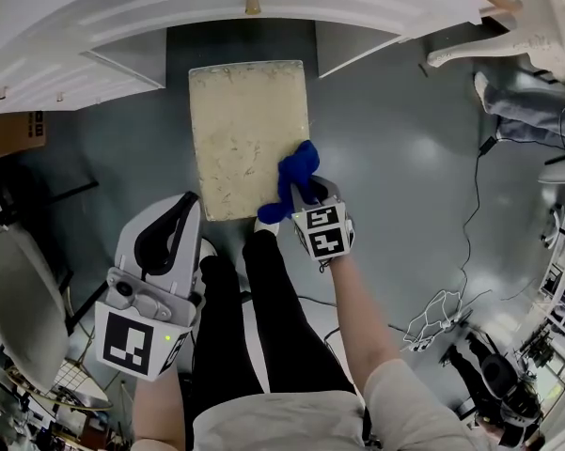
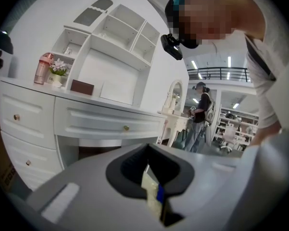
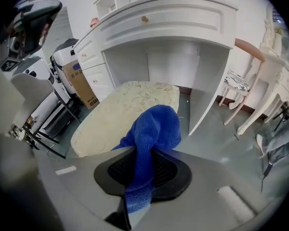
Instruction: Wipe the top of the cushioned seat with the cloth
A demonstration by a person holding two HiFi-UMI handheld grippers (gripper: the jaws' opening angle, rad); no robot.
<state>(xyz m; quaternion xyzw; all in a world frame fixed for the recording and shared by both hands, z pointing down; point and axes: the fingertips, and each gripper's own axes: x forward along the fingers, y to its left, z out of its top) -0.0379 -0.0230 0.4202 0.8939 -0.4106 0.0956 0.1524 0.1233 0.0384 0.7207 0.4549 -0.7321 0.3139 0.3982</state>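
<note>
Our R gripper [image 1: 299, 200] clamps the cloth [image 1: 298, 169] over the near-right edge of the seat [image 1: 240, 111]. Its long axis runs away from us, so most lies ahead & left of the jaws. L gripper [image 1: 180, 216], pinched together & empty, is farther off.

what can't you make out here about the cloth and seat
- Whether the cloth touches the cushioned seat: head view looks straight down, and in the right gripper view the cloth covers the contact.
- Seat's near right corner: head view, under cloth and right gripper.
- Seat legs: hidden beneath the cushion in both those views.
- Print on the cardboard box: right gripper view, too small.
</note>
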